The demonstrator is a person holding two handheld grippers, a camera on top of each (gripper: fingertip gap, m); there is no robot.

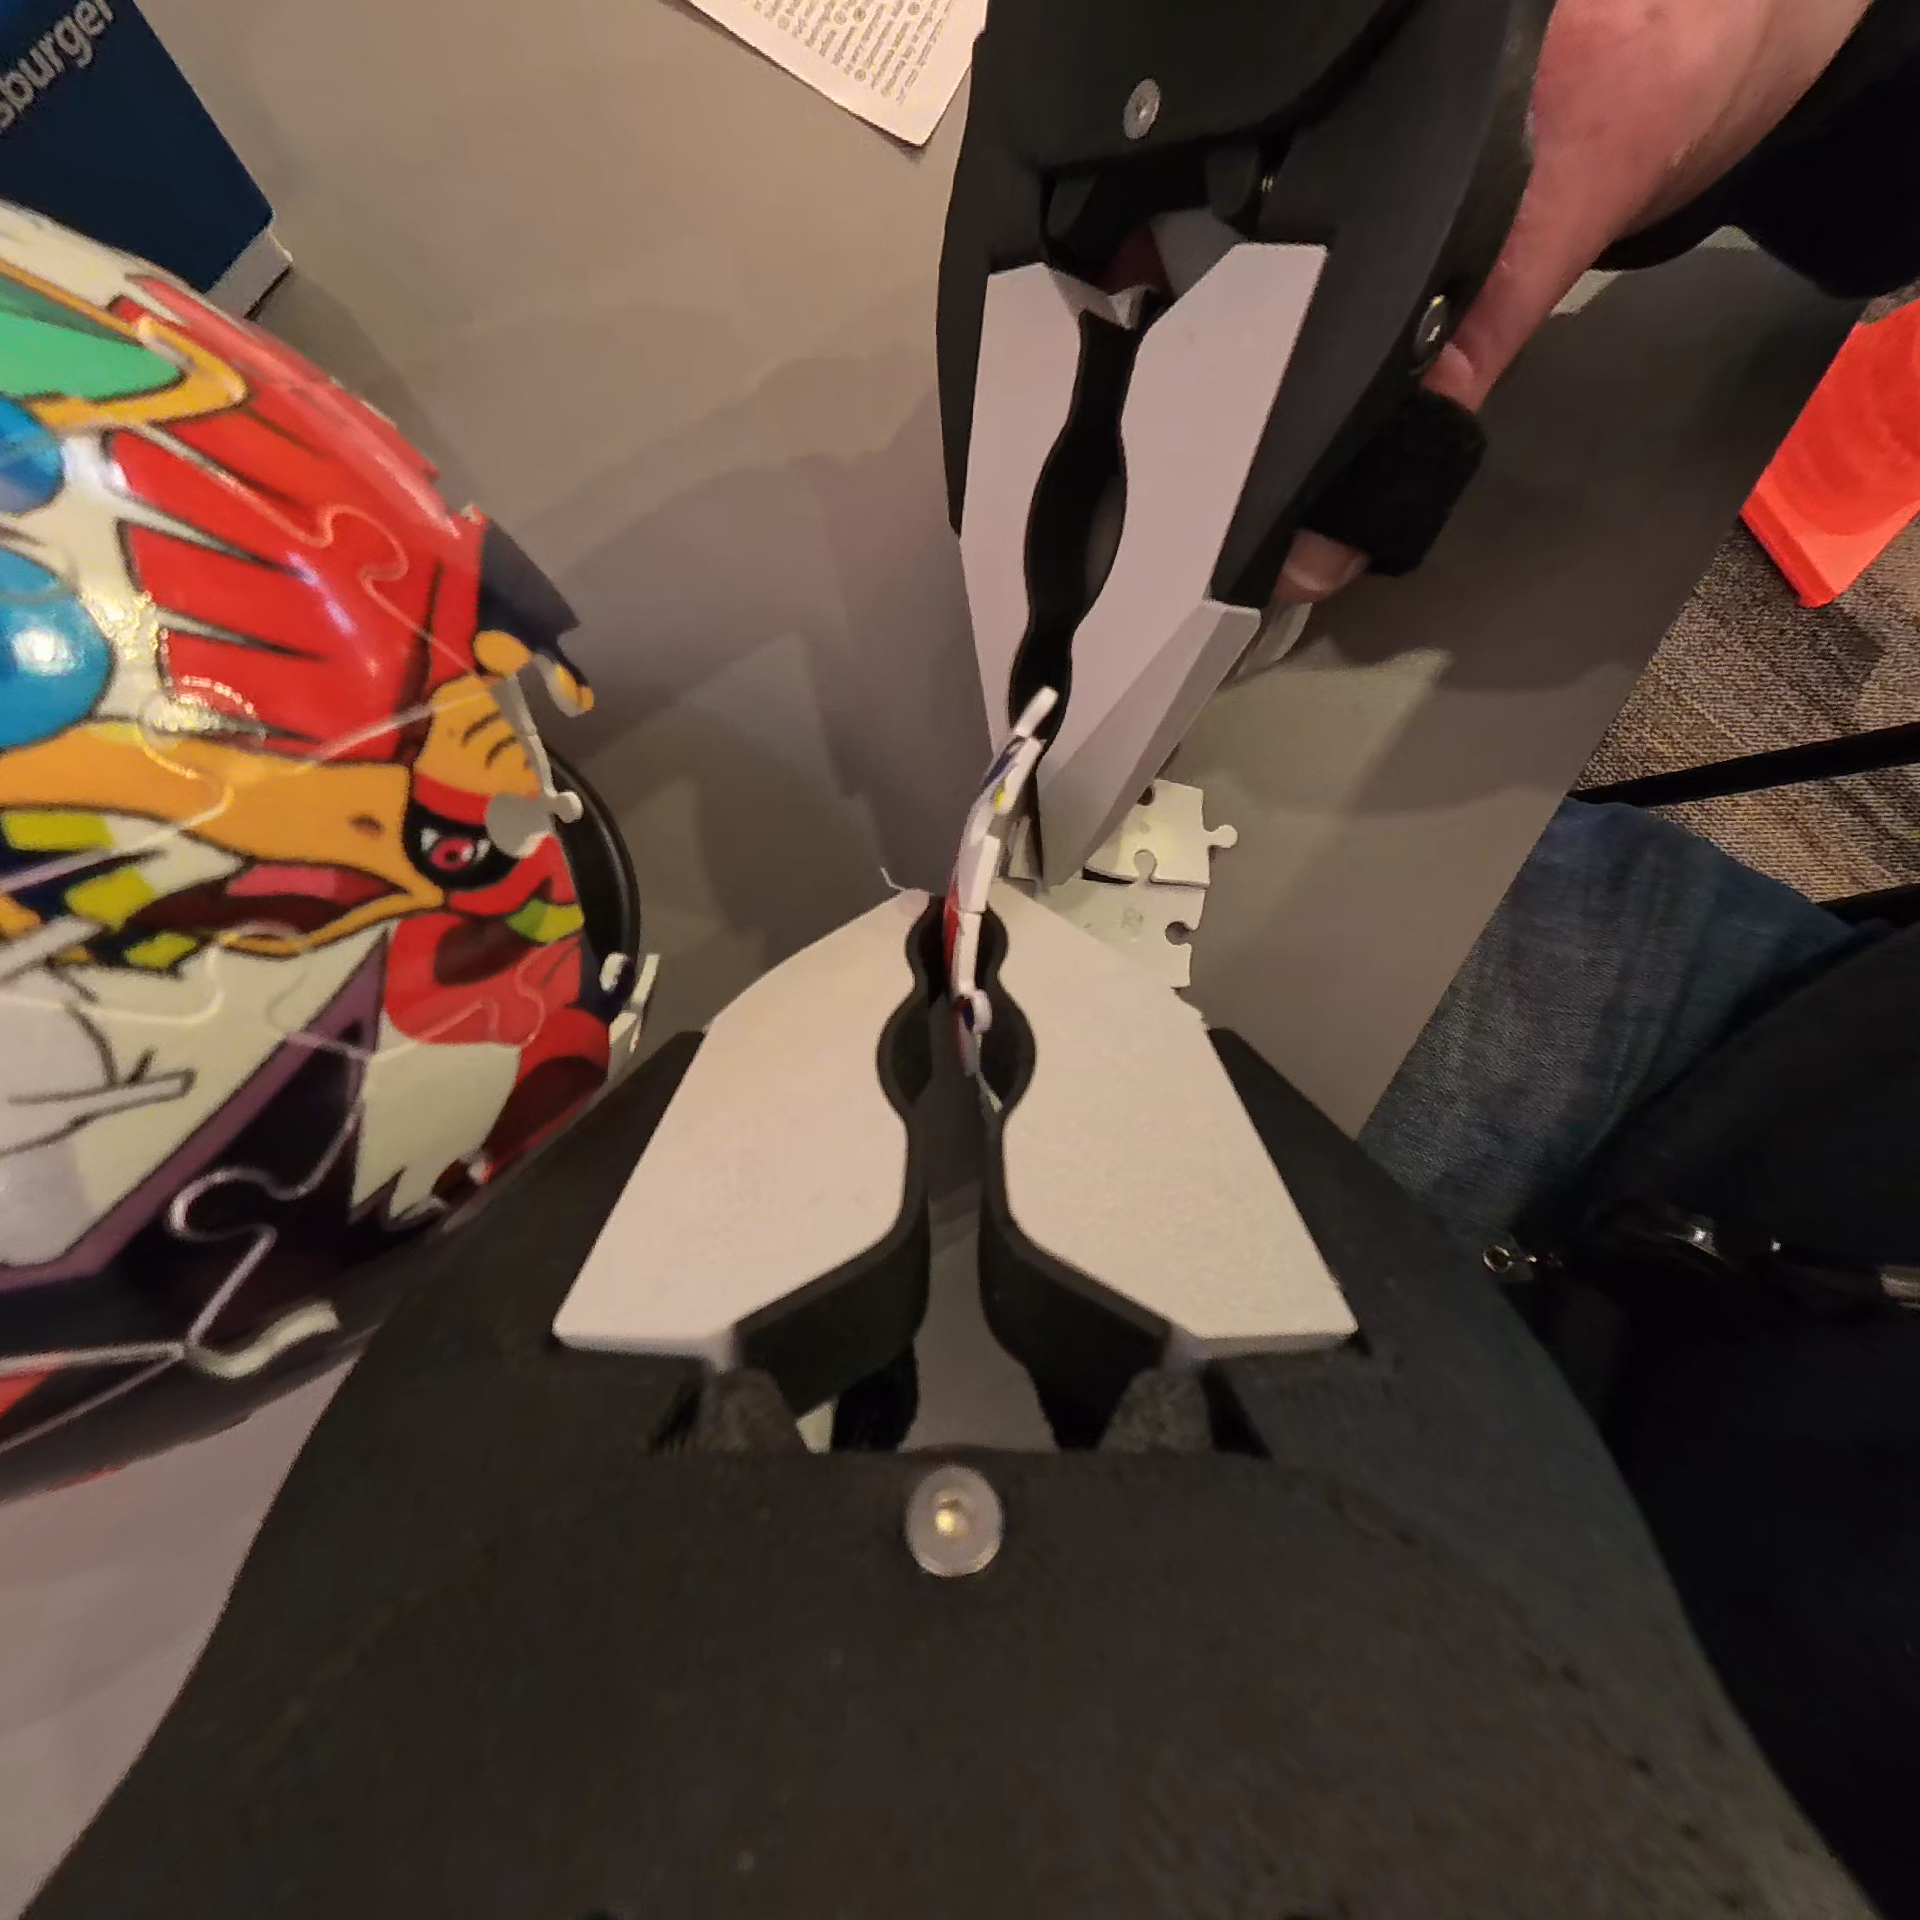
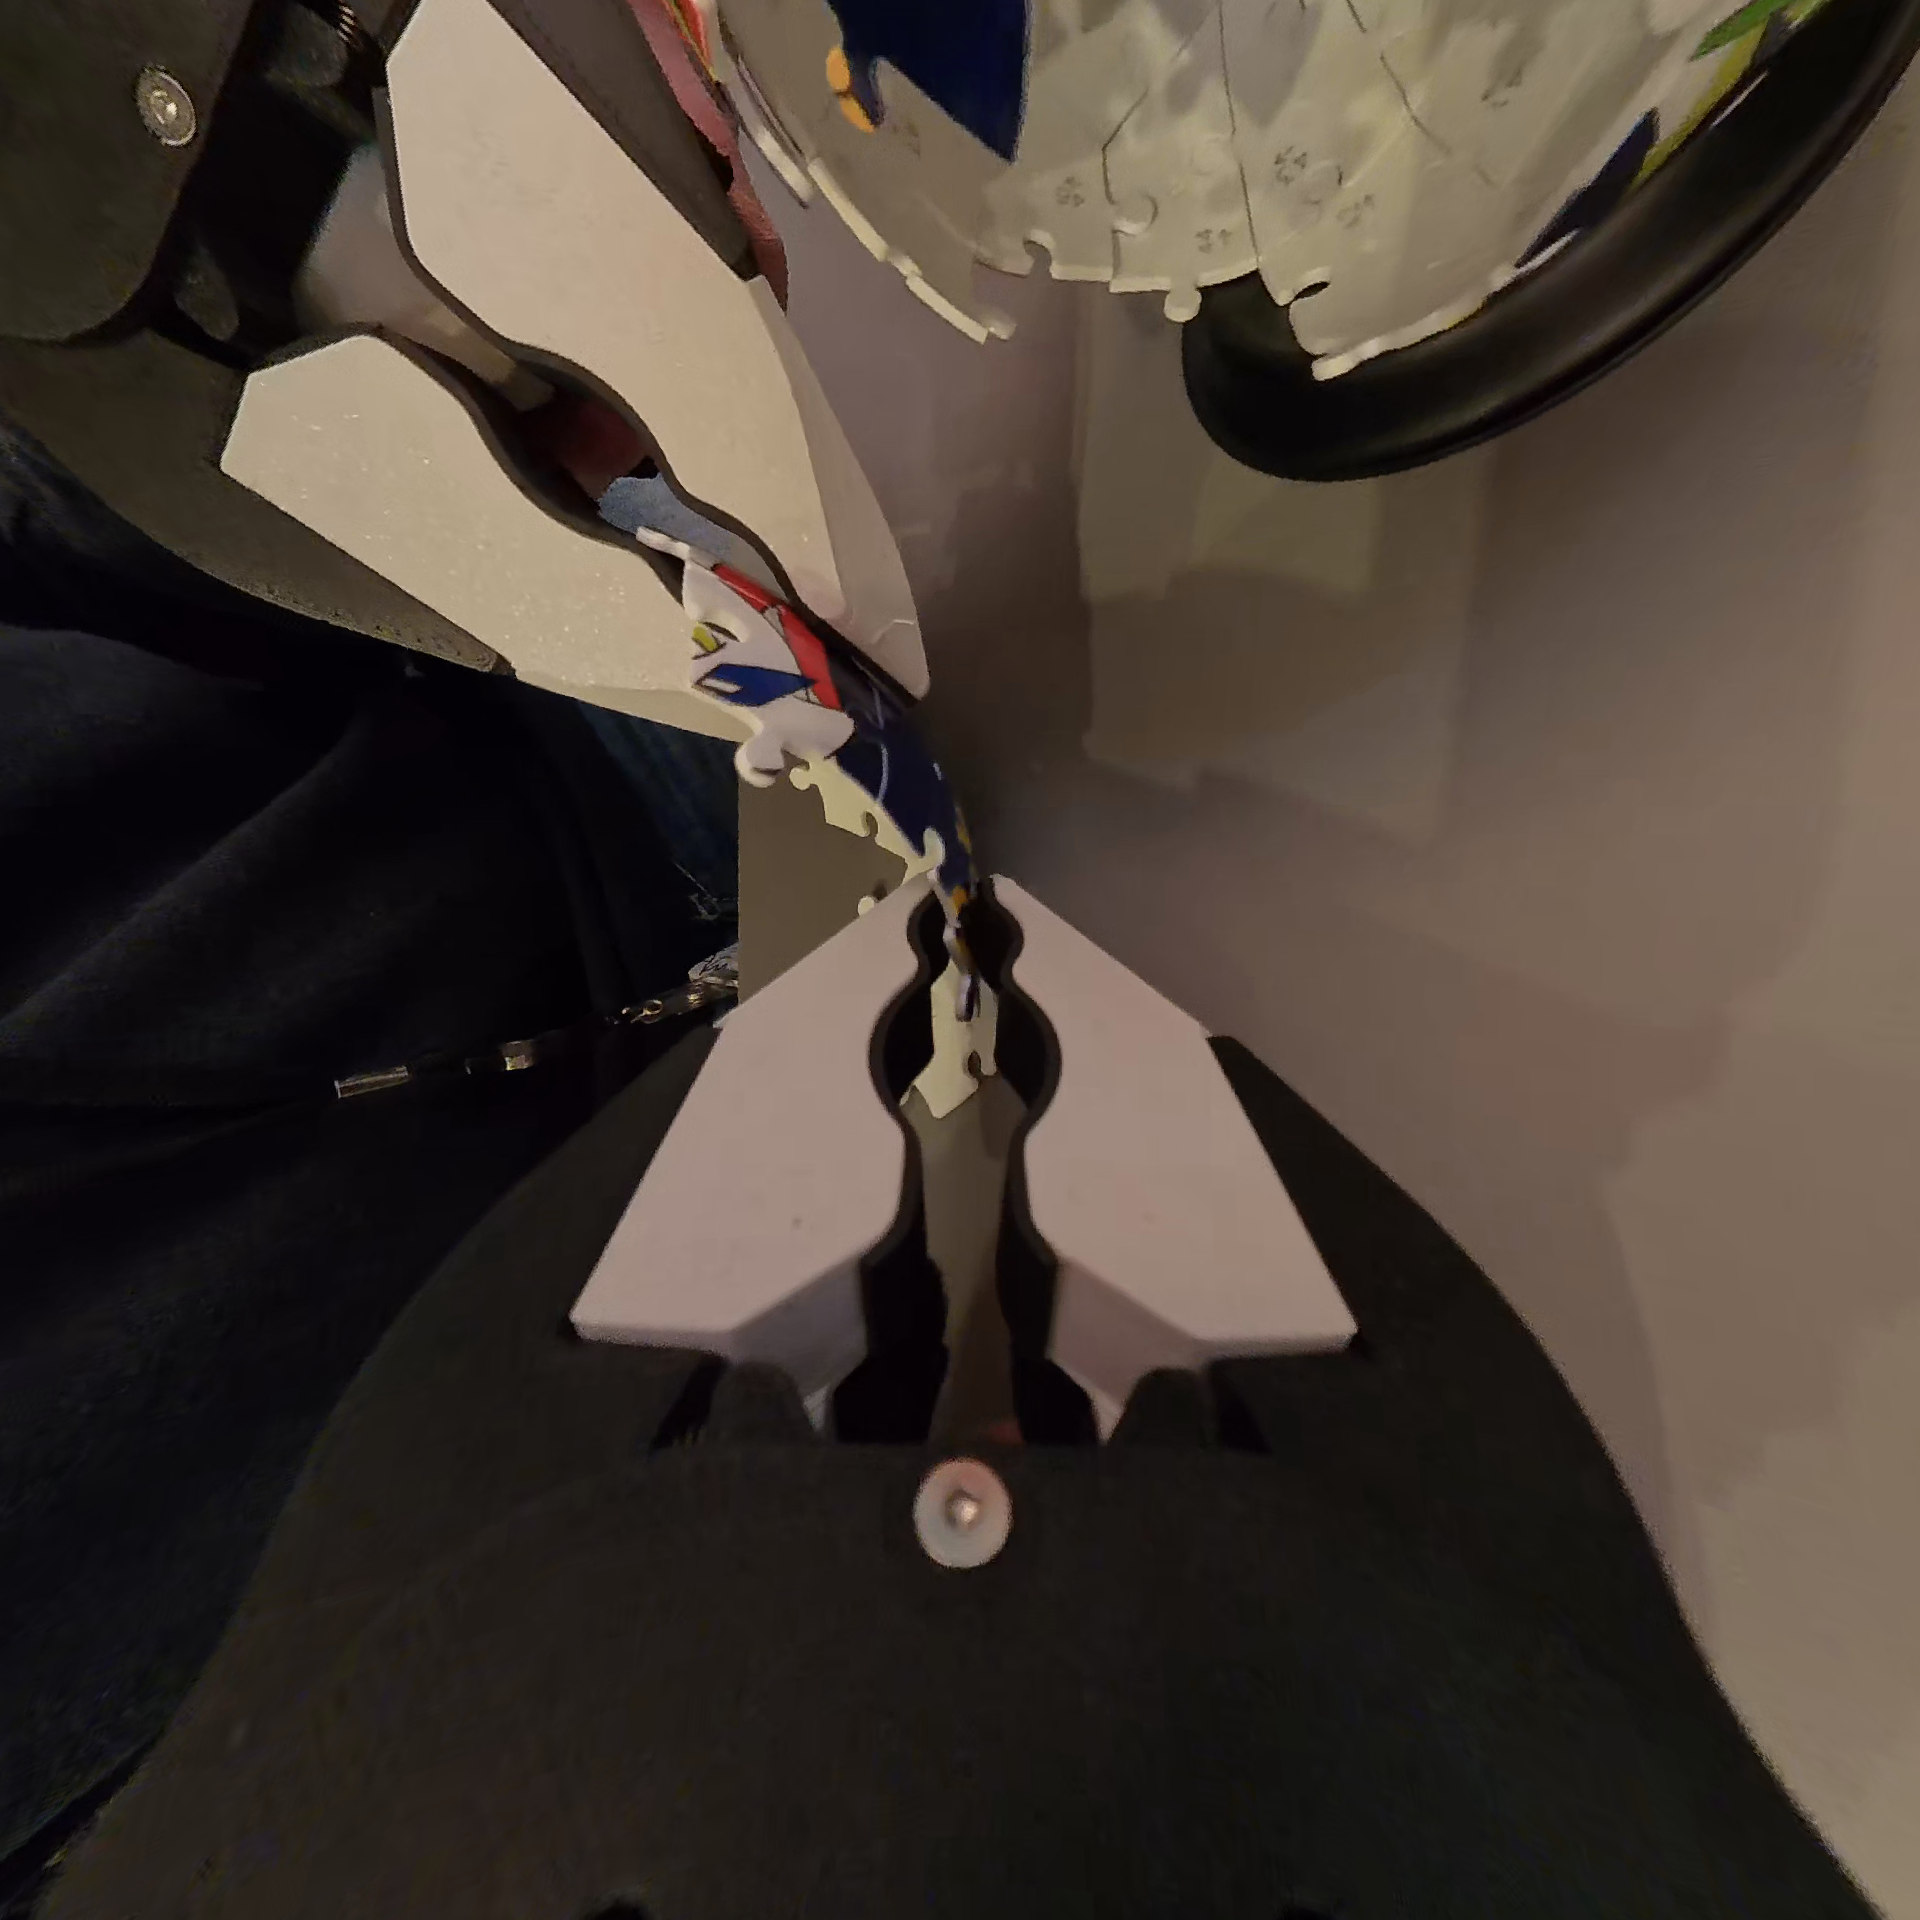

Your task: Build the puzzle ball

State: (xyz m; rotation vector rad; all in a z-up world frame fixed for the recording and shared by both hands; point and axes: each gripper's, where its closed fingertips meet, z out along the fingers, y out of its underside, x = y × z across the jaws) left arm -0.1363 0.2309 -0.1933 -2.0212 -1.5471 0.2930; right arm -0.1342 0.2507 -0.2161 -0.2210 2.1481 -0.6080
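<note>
The puzzle ball (image 1: 260,779), brightly printed with a red and orange bird, stands at the left; the right wrist view shows its open white inside (image 2: 1195,156) on a black ring stand (image 2: 1558,364). A short curved strip of joined puzzle pieces (image 1: 982,831) hangs in the air between both grippers. My left gripper (image 1: 961,914) is shut on its white, red and blue end (image 2: 758,665). My right gripper (image 2: 961,894) is shut on its dark blue end (image 2: 904,790). The right gripper (image 1: 1029,769) comes in from above, tip to tip with the left gripper (image 2: 831,675).
Loose puzzle pieces (image 1: 1153,873) lie white side up on the grey table (image 1: 675,416) behind the grippers. A printed sheet (image 1: 862,52) and a blue box (image 1: 104,135) lie at the back. An orange object (image 1: 1839,468) stands on the carpet at right, beside a person's leg (image 1: 1610,987). Only a small space, under 4 cm, lies between the two pairs of fingers.
</note>
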